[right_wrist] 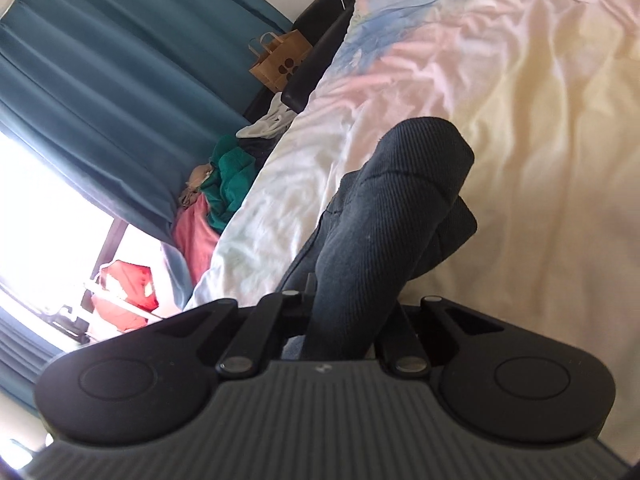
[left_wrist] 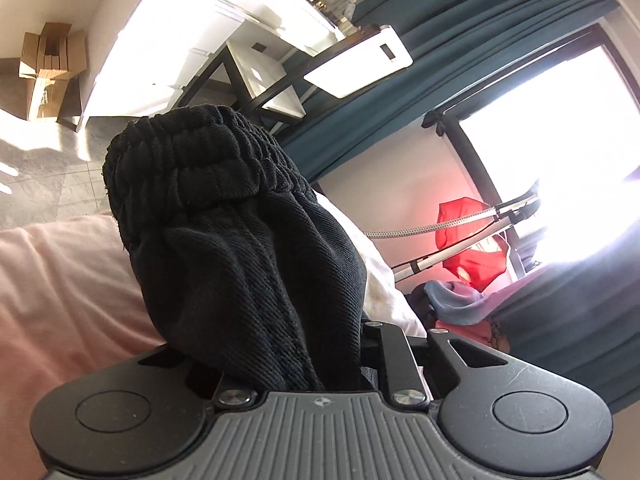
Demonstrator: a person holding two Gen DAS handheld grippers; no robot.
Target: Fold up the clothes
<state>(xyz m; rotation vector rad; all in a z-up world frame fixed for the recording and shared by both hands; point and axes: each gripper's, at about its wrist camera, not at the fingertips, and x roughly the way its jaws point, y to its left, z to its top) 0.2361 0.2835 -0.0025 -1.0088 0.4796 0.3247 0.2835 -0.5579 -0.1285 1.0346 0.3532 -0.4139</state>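
Over the bed (right_wrist: 520, 112), both grippers carry dark cloth.

Left wrist view: the left gripper (left_wrist: 304, 364) has its jaws clamped on a black garment (left_wrist: 232, 240). The fabric rises straight out from between them and fills the middle of the view. Its gathered, ribbed elastic band (left_wrist: 192, 156) sits at the far end, bunched and folded over. The fingers themselves are hidden under the cloth. Pink bedding (left_wrist: 60, 288) lies below and to the left. Beyond: grey floor, cardboard boxes (left_wrist: 50, 68) against the wall, a white dresser (left_wrist: 168, 48), teal curtains (left_wrist: 460, 40), a bright window, a red garment (left_wrist: 472, 240) hung on a drying rack.

Right wrist view: the right gripper (right_wrist: 344, 320) has its jaws closed on a dark, finely ribbed piece of cloth (right_wrist: 384, 216), likely the same garment, though the join cannot be seen. The cloth stands out from the jaws in a thick folded roll, its rounded end held above the rumpled pastel bedcover, not touching it as far as can be told. To the left of the bed: a heap of clothes (right_wrist: 224, 184) in green, pink and white, a brown paper bag (right_wrist: 280, 62), teal curtains, sunlit window.
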